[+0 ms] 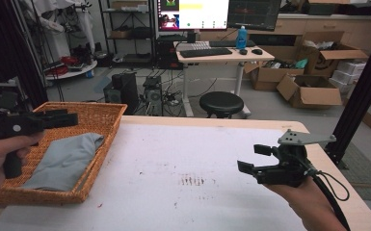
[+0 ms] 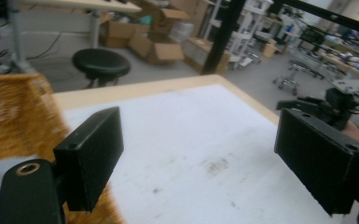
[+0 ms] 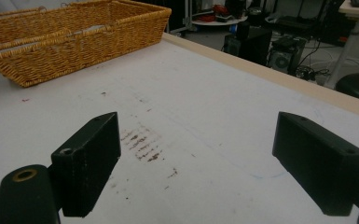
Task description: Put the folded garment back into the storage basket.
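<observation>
High view: grey cloth (image 1: 67, 161) in wicker basket (image 1: 103, 113).

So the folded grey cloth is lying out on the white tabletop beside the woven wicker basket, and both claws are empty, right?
Not quite: the folded grey cloth lies inside the woven wicker basket, not on the white tabletop, as the high view shows. The rest holds: the left claw and right claw are both empty.

Woven wicker basket (image 1: 107, 126), soft grey cloth (image 1: 65, 161)
</observation>
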